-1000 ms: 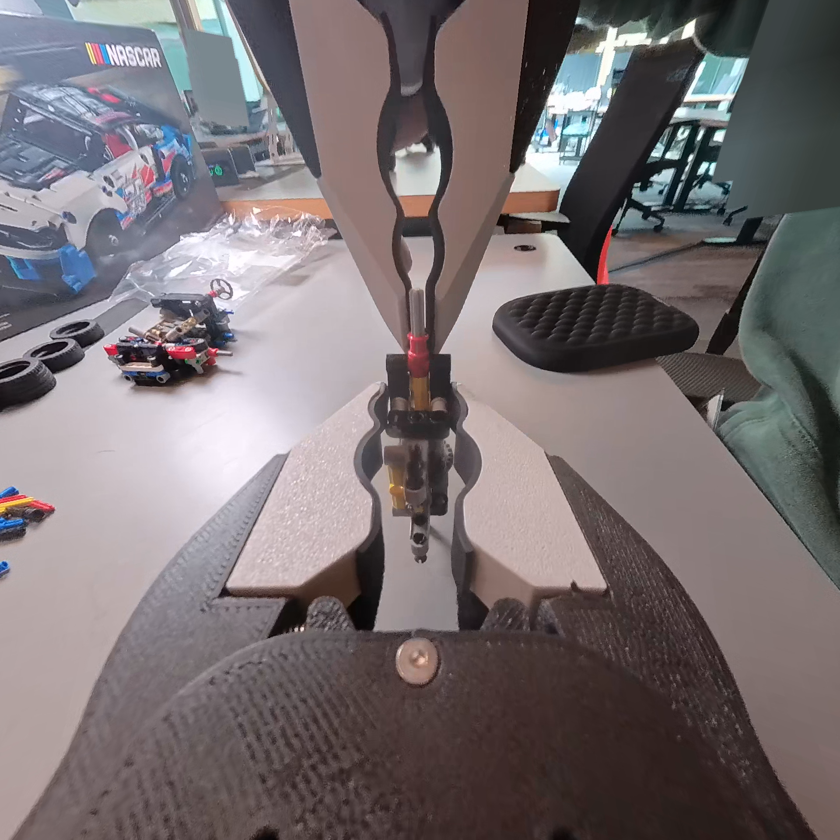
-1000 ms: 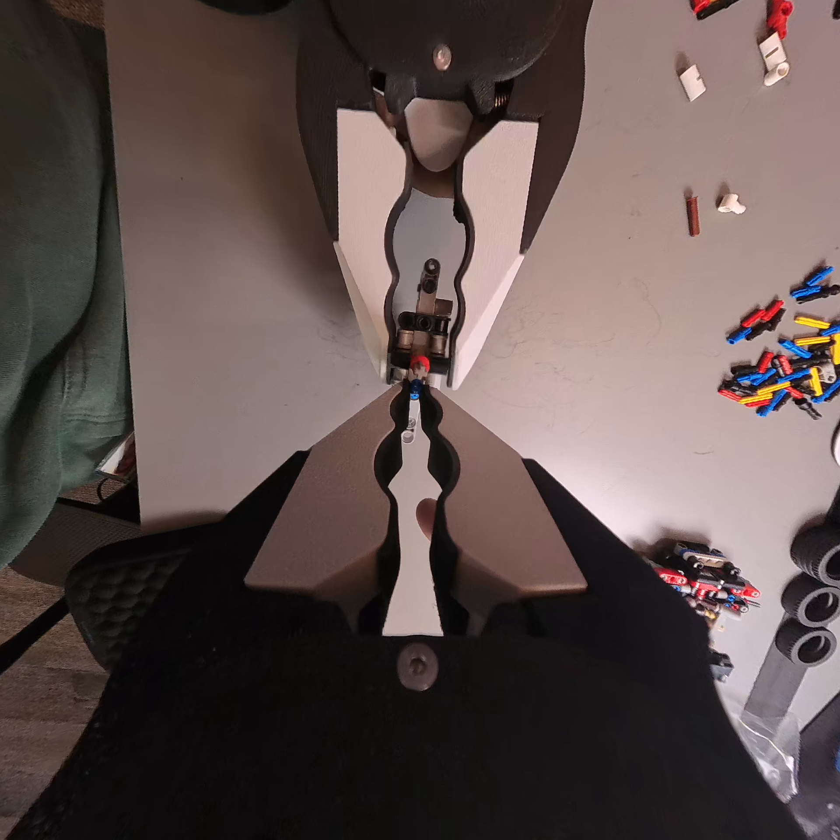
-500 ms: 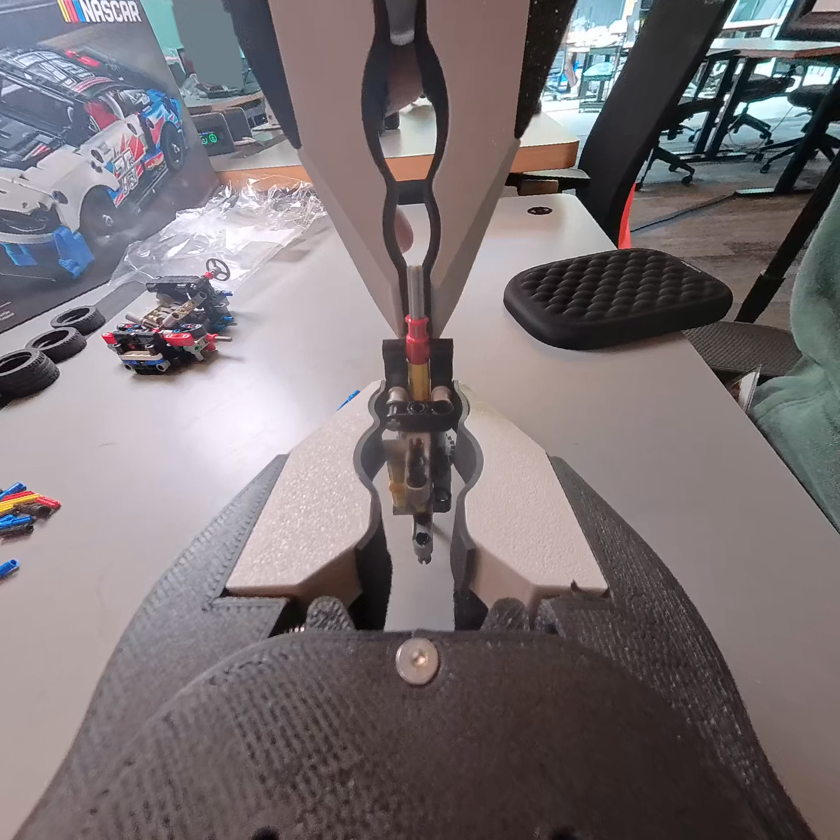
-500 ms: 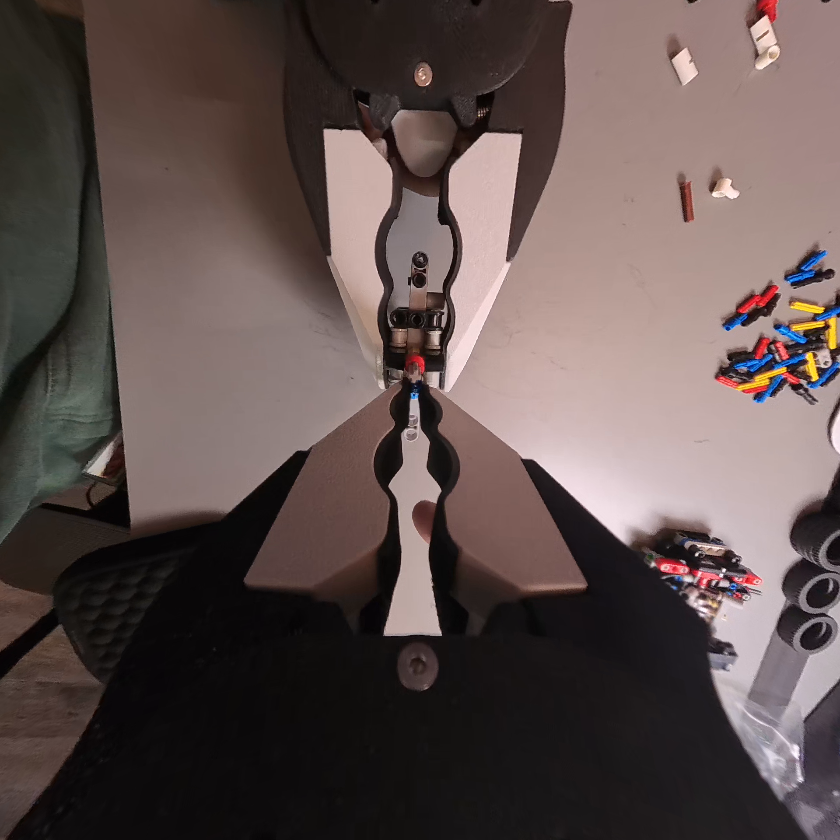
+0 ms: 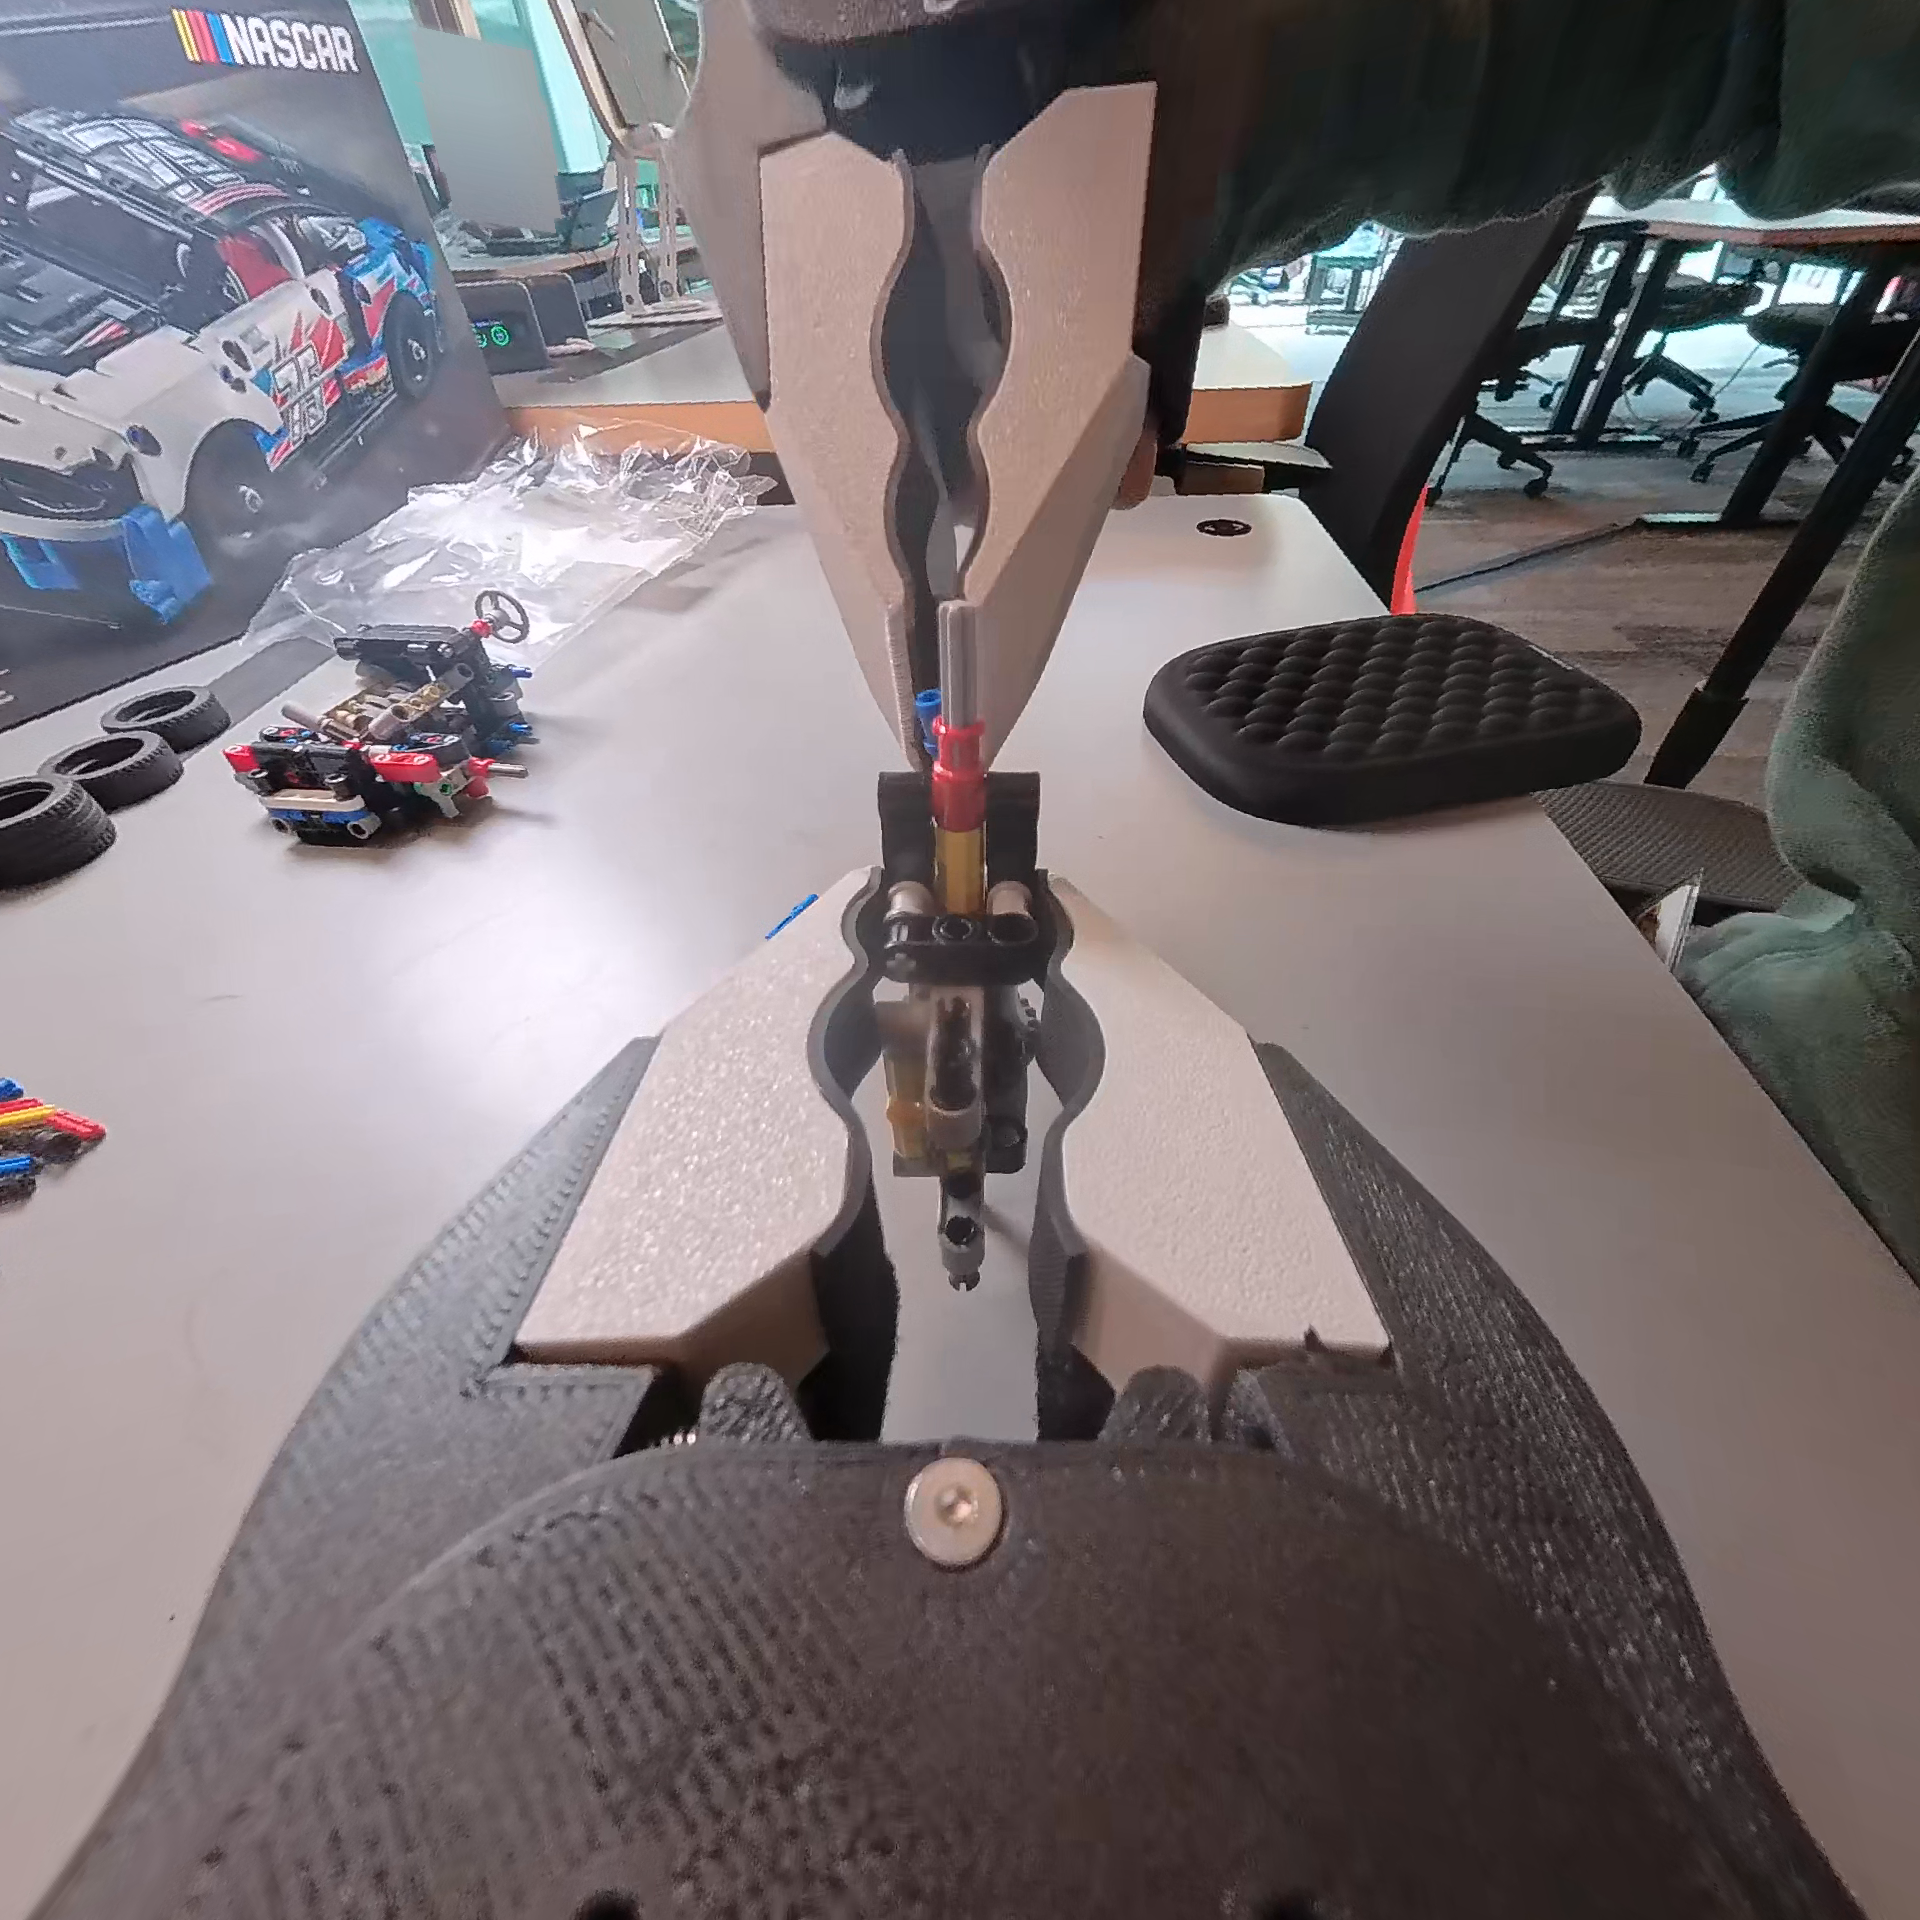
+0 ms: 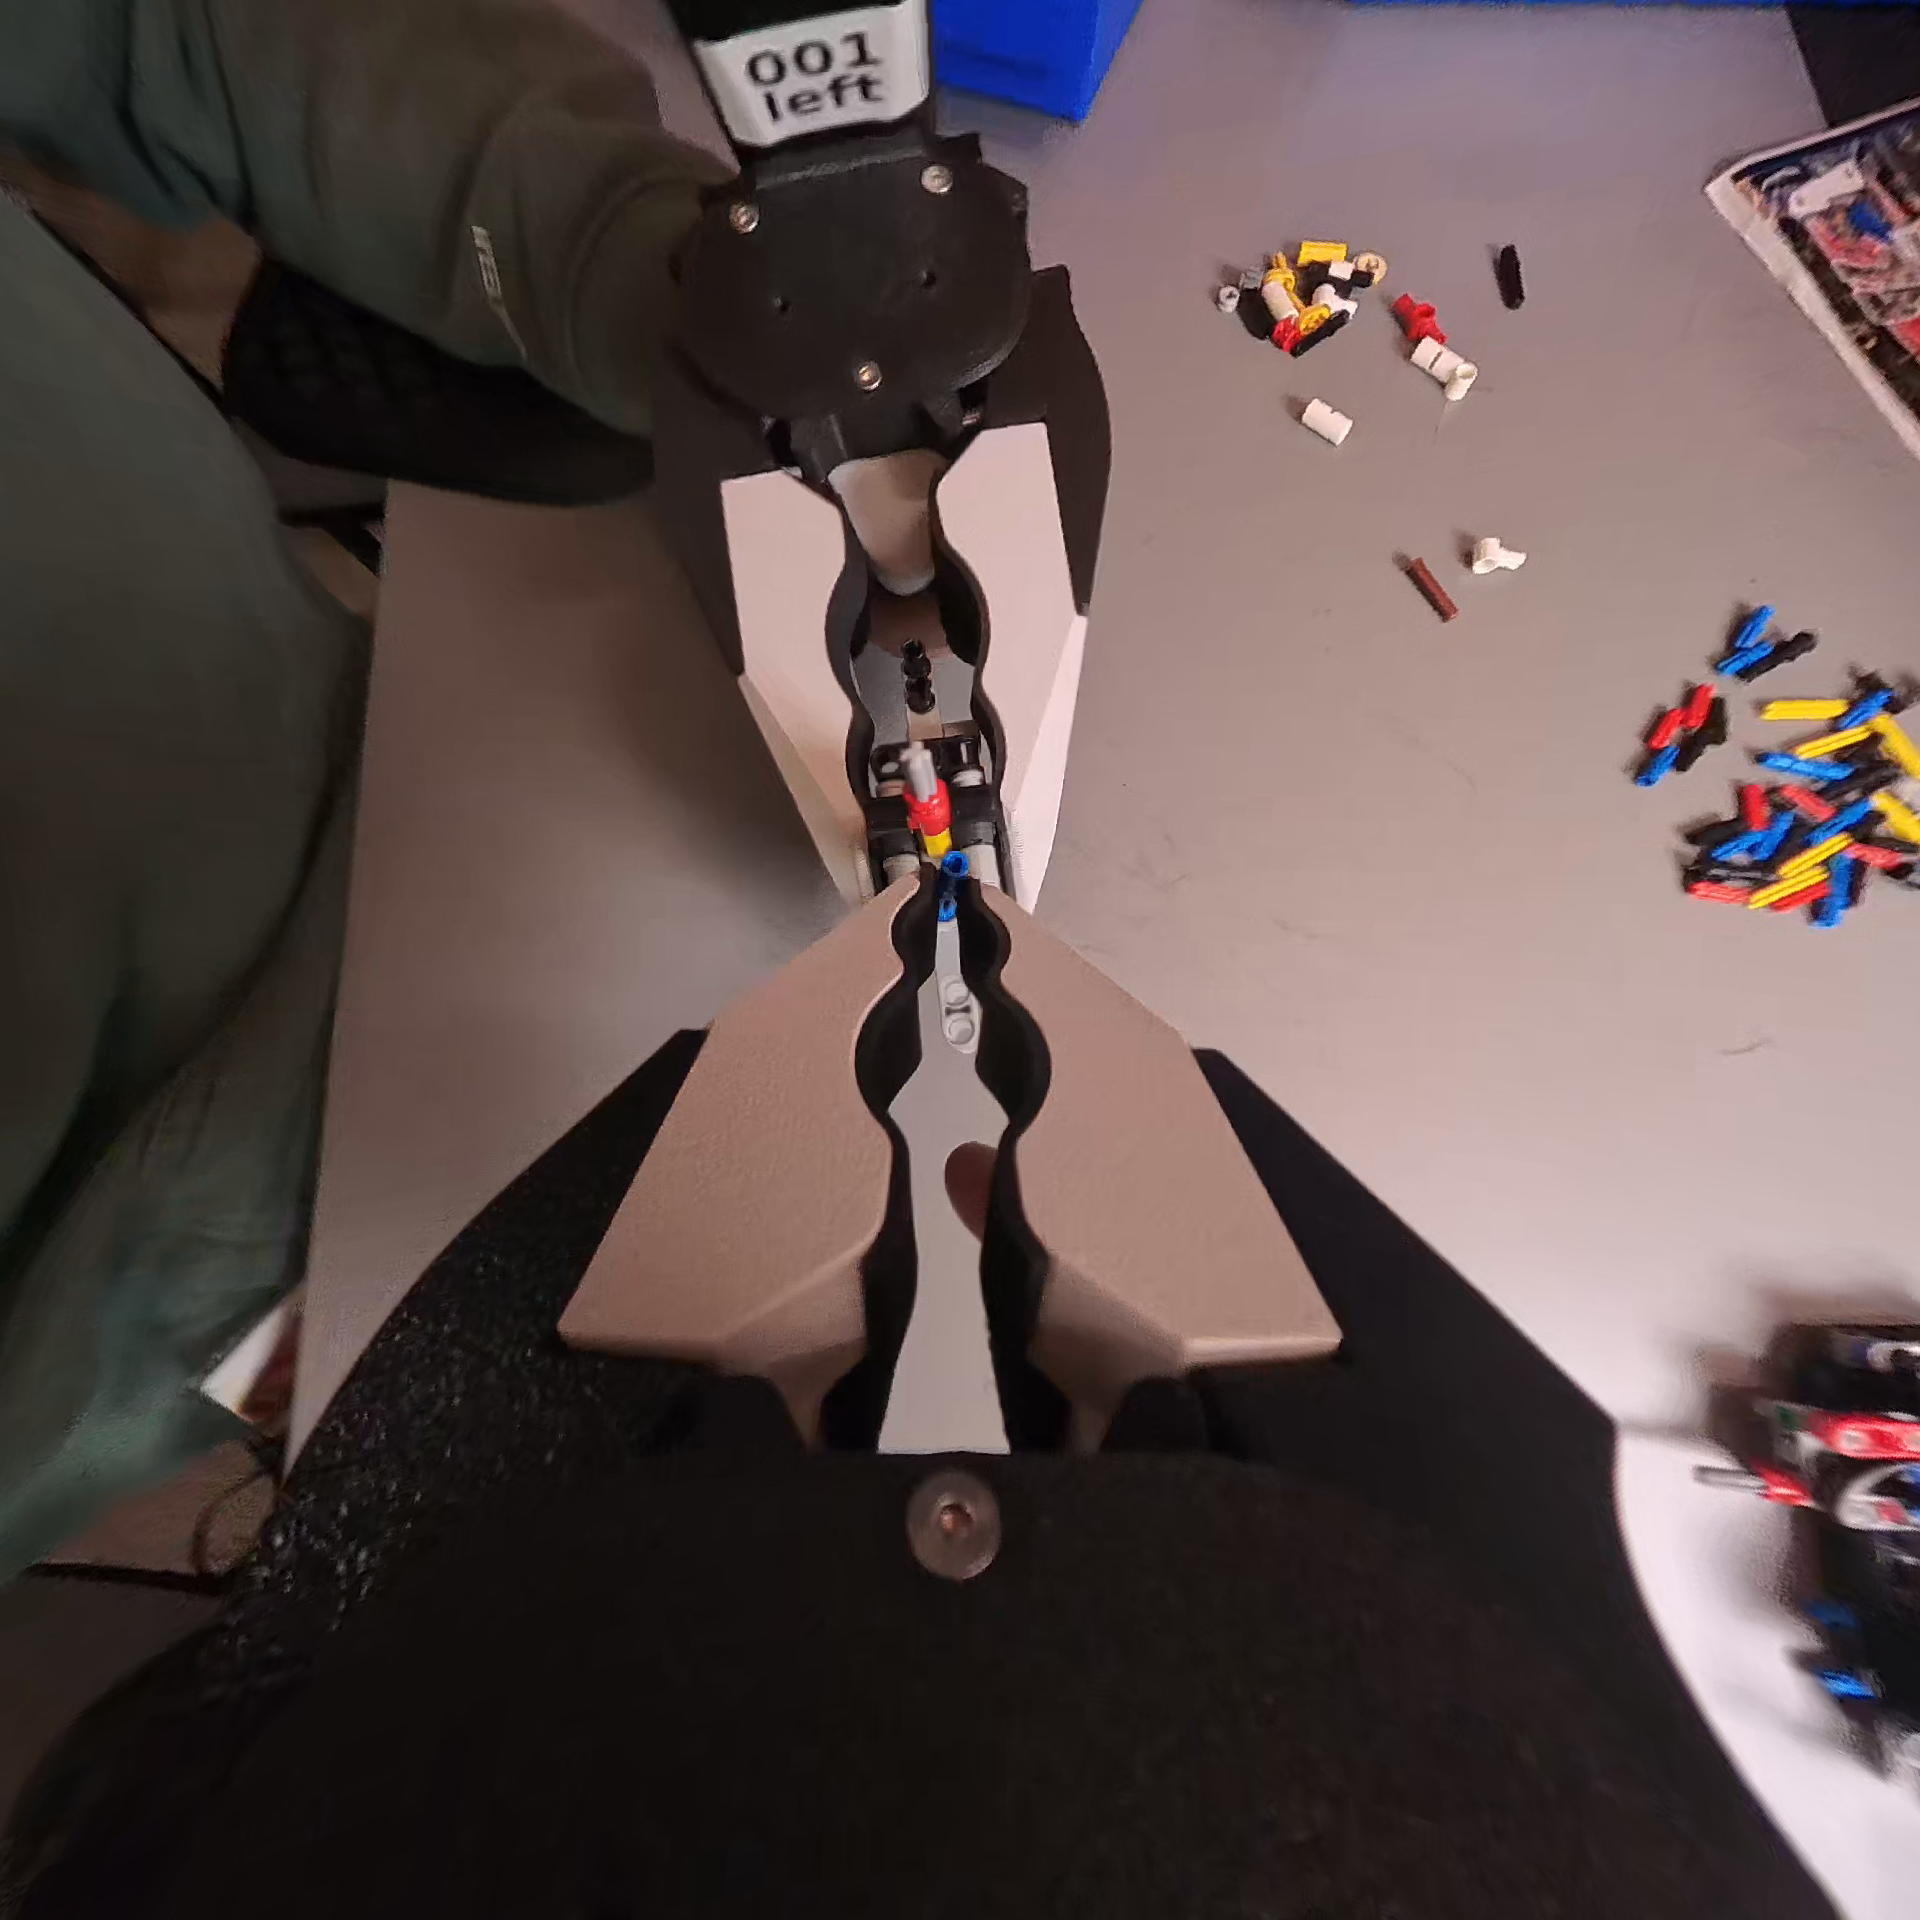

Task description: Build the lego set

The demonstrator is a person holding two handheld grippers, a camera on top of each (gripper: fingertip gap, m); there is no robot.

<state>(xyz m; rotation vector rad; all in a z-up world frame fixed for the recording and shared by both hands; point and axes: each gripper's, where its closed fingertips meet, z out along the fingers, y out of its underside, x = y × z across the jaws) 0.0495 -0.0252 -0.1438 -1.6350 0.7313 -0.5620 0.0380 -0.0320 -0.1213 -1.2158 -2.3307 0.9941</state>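
The left hand-held gripper [image 5: 961, 925] is clamped on a small black toy assembly [image 5: 961, 935] with a grey rod [image 5: 958, 665] standing out, held above the desk [image 5: 312, 987]. The right hand-held gripper [image 6: 951, 894] is closed on a grey beam [image 6: 961, 1013] with a blue pin [image 6: 951, 868], just beside the rod. The tips are crowded; a small misalignment may push the pin aside, or the thin beam may twist in the pads.
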